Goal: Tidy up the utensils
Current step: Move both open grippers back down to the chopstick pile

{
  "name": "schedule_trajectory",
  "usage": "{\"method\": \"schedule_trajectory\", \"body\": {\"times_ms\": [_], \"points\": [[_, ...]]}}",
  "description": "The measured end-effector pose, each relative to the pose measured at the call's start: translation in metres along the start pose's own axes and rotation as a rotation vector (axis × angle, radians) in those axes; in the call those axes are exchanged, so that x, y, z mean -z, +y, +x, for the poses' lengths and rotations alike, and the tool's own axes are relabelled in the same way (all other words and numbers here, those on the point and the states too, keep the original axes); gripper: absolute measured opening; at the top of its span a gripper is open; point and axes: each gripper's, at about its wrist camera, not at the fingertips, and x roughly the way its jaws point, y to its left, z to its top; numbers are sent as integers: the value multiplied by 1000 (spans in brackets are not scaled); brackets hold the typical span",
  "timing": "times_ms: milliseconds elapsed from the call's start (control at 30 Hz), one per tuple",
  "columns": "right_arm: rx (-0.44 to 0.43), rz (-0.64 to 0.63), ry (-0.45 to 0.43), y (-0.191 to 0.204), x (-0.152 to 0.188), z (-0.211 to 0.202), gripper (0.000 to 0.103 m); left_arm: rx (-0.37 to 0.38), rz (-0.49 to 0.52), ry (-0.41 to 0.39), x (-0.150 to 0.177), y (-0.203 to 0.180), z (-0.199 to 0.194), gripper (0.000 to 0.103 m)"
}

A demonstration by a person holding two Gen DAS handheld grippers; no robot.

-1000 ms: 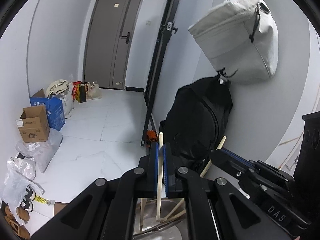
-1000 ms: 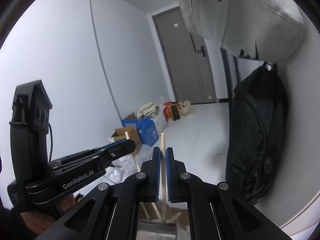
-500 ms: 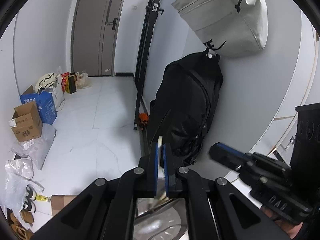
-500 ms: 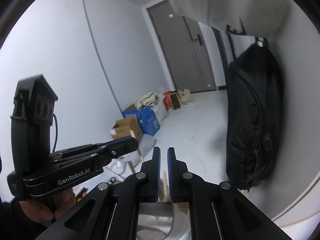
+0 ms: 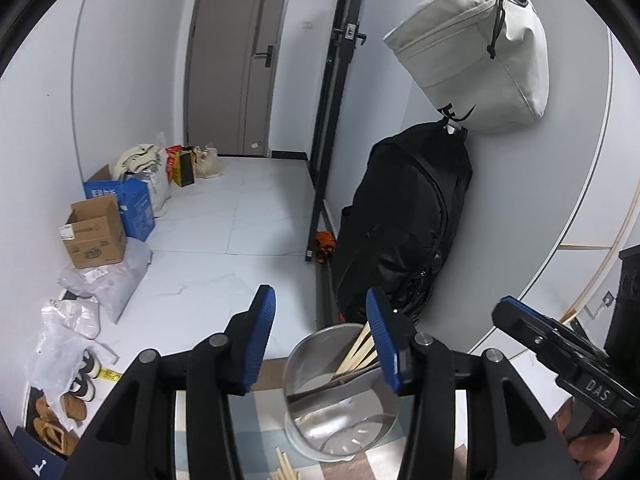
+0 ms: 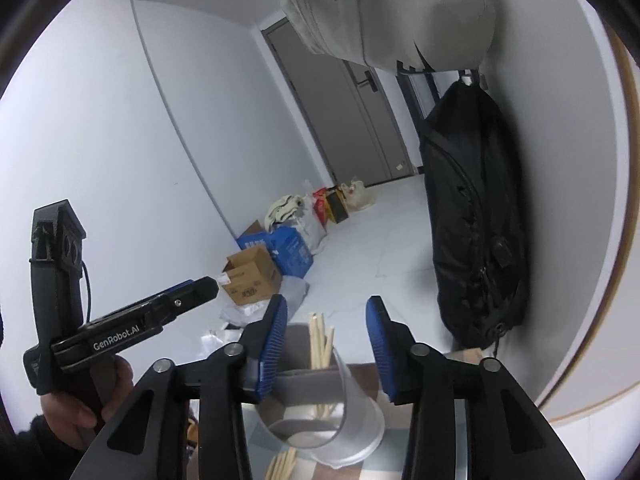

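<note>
From my left wrist camera, my left gripper (image 5: 320, 316) stands spread wide with nothing between its blue pads (image 5: 262, 336). Just below and between them sits the shiny metal cup (image 5: 340, 392), and several wooden chopsticks (image 5: 356, 350) lean inside it toward its right rim, passing behind my right-hand pad. A few more chopstick ends (image 5: 286, 468) lie on the table (image 5: 260, 420) beside the cup's base. At the right edge I see my right gripper (image 5: 508, 312) from the side, held in my right hand (image 5: 588, 440). Beyond, a black backpack (image 5: 404, 220) hangs on the wall under a pale canvas bag (image 5: 472, 48).

From my right wrist camera, my right gripper (image 6: 326, 326) is likewise released, its fingers wide apart and gripping nothing. The cup (image 6: 320, 404) stands directly below the gap, with the chopsticks (image 6: 320, 340) rising upright out of it between my pads. More chopsticks (image 6: 282, 464) lie on the table by the cup's foot. To the left my left gripper (image 6: 208, 286) points inward, gripped by my left hand (image 6: 80, 404); from this side I cannot tell its spread.
</note>
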Motion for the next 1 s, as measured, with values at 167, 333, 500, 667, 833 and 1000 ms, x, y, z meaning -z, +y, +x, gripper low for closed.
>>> {"method": "schedule_trajectory", "body": {"times_ms": [167,333,500,667,833,1000], "points": [[-14,-21,-6,14,5,-14,51,-18,-1,-5,3,2,-11,50],[-28,-37,-13,25,10,-27,57,-39,-12,-18,11,2,-24,56],[-36,-56,-17,34,16,-39,68,-69,-13,-14,23,0,-31,61],[-49,-72,-10,42,29,-47,73,-93,-22,-37,38,2,-45,74],[-60,-97,4,50,48,-52,84,-125,-24,-11,57,5,-49,84],[-64,-112,31,51,73,-51,89,-147,-28,21,77,12,-47,84]]}}
